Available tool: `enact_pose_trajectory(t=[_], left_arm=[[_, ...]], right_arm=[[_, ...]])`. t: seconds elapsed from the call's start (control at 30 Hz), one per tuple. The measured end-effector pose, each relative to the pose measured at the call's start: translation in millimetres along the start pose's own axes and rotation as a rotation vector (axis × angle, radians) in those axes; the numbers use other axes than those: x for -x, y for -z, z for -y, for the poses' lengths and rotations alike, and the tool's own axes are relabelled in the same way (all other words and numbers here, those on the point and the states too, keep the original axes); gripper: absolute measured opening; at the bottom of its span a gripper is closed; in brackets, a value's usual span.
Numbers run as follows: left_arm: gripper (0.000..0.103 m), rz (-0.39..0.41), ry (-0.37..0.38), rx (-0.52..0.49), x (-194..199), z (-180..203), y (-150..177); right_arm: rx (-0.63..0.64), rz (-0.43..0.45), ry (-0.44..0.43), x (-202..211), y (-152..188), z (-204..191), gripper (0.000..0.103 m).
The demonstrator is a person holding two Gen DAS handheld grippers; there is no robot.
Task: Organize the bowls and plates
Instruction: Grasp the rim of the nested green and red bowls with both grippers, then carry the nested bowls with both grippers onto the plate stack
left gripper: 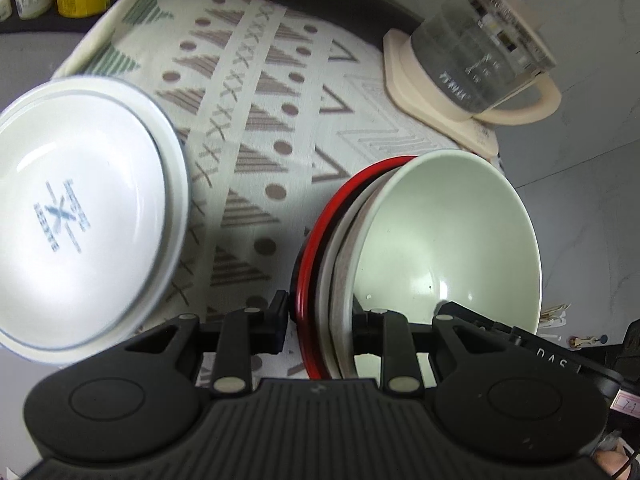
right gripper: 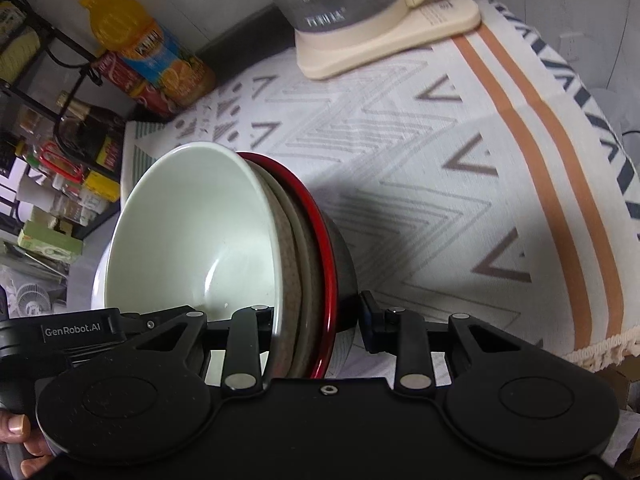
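Observation:
A stack of nested bowls is held on edge above the patterned cloth: a pale green bowl (left gripper: pixel 448 232) innermost, a speckled grey bowl (left gripper: pixel 340 280) behind it and a red-rimmed dark bowl (left gripper: pixel 316 248) outermost. My left gripper (left gripper: pixel 320 320) is shut on the stack's rims. My right gripper (right gripper: pixel 316 320) is shut on the same stack (right gripper: pixel 192 232) from the opposite side. A white plate with a blue logo (left gripper: pixel 80 208) lies on the cloth at the left, apart from the stack.
A glass kettle on a cream base (left gripper: pixel 476 64) stands at the back of the cloth (right gripper: pixel 420 184). Bottles (right gripper: pixel 152 56) and a black wire rack (right gripper: pixel 48 80) with jars stand at the back left. The cloth's fringed edge (right gripper: pixel 600 344) is at the right.

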State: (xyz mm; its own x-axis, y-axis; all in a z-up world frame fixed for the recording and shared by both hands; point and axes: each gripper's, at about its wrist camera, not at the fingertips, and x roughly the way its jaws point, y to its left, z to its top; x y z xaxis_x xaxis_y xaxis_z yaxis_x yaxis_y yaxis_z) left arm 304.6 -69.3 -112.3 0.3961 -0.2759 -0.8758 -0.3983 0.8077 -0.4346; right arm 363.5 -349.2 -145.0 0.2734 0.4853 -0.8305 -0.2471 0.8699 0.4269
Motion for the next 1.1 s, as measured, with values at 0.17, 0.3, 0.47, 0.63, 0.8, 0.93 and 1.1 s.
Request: enact_pose_trajectory(t=[0.17, 0.3, 0.47, 0.63, 0.8, 0.93, 1.1], left_arm=[[0.026, 0.033, 0.008, -0.011, 18, -7, -9], [0.026, 0.052, 0.015, -0.007, 30, -16, -16], [0.026, 0.072, 0.012, -0.004, 43, -29, -19], [0.026, 0.091, 0.015, 0.006, 56, -42, -24], [0.026, 0.108, 0.011, 0.021, 67, -57, -29], [0.026, 0.121, 0.007, 0.034, 76, -69, -31], [0.026, 0.137, 0.000, 0.051, 85, -83, -32]], right_arm=[[0.005, 0.035, -0.012, 5, -4, -18, 0.031], [0.010, 0.053, -0.025, 7, -5, -33, 0.031], [0.016, 0.064, -0.036, 6, -4, -50, 0.031], [0.034, 0.070, -0.048, 4, -3, -68, 0.031], [0.054, 0.071, -0.058, 0, -4, -82, 0.031], [0.072, 0.068, -0.066, -5, -5, -95, 0.031], [0.095, 0.062, -0.077, -11, -4, -110, 0.031]])
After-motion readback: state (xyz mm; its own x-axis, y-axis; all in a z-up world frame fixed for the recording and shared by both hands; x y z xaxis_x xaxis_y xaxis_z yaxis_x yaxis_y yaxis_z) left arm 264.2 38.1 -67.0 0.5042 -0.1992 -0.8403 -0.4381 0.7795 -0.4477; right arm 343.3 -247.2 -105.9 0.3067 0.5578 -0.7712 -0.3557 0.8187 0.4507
